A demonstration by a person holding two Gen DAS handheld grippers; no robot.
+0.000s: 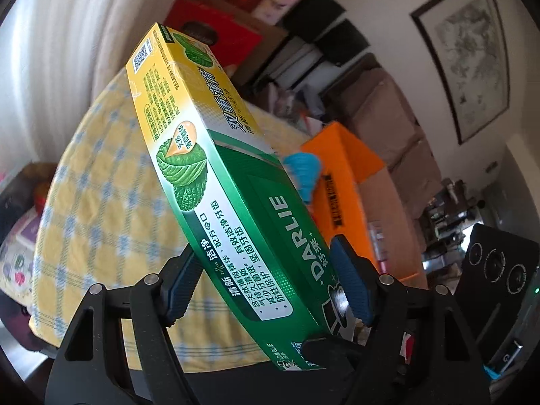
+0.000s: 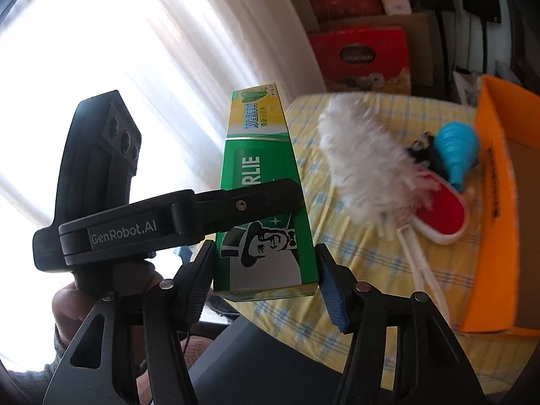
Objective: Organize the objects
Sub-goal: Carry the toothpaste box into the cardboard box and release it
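Between the 2 blue pads of the left gripper (image 1: pixel 266 283) sits the toothpaste box (image 1: pixel 216 175), held near its lower end. Its long axis runs from 5 o'clock up to 11 o'clock, above the yellow checked cloth (image 1: pixel 101 182). The orange box (image 1: pixel 341 175) lies at 2 o'clock, and the right gripper's black body shows at 4 o'clock.

From the right wrist, the same toothpaste box (image 2: pixel 266 182) stands almost upright toward 12 o'clock, its bottom end between the fingers of the right gripper (image 2: pixel 266 287). Its jaws stand apart, seemingly not pressing. The left gripper (image 2: pixel 236 202) crosses the box from 9 o'clock. I judge a handover is beginning; the orange box (image 2: pixel 489 202) waits at 3 o'clock, beside the white duster (image 2: pixel 364 155).
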